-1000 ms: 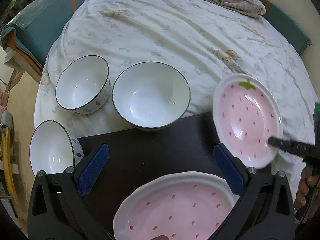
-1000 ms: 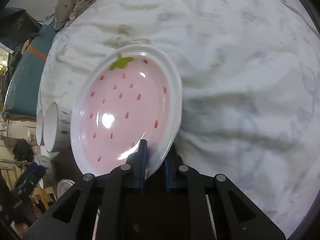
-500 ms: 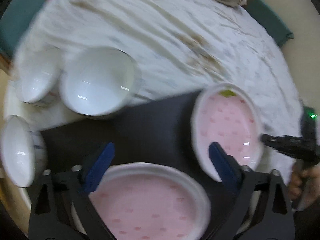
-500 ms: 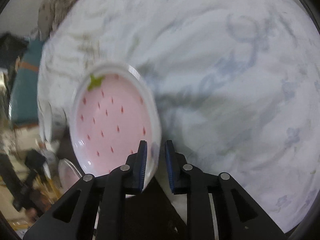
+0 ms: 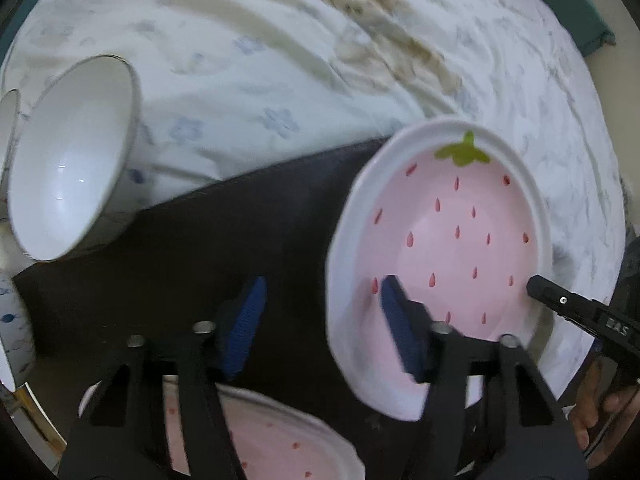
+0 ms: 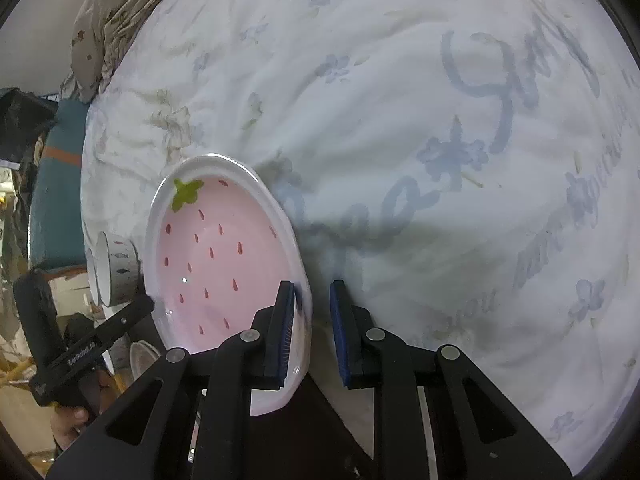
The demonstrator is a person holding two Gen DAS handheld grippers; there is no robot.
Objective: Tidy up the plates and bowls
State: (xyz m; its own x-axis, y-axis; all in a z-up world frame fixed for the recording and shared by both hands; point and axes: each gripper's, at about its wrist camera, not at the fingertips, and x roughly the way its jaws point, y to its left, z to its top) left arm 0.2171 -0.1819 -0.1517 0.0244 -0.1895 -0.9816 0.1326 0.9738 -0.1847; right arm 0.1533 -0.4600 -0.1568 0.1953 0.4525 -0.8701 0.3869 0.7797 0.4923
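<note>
The left wrist view caught us mid-handover, left gripper (image 5: 320, 320) closing around the strawberry plate (image 5: 440, 248) rim, right gripper (image 6: 310, 320) slack; next, clamp firmly.

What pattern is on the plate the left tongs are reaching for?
Pink with red seed marks, a green leaf and a white rim, like a strawberry: the plate shows best in the left wrist view.

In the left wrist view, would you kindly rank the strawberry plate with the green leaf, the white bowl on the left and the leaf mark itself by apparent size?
1. Strawberry plate, though it sits nearer the camera.
2. White bowl.
3. Green leaf mark.
</note>
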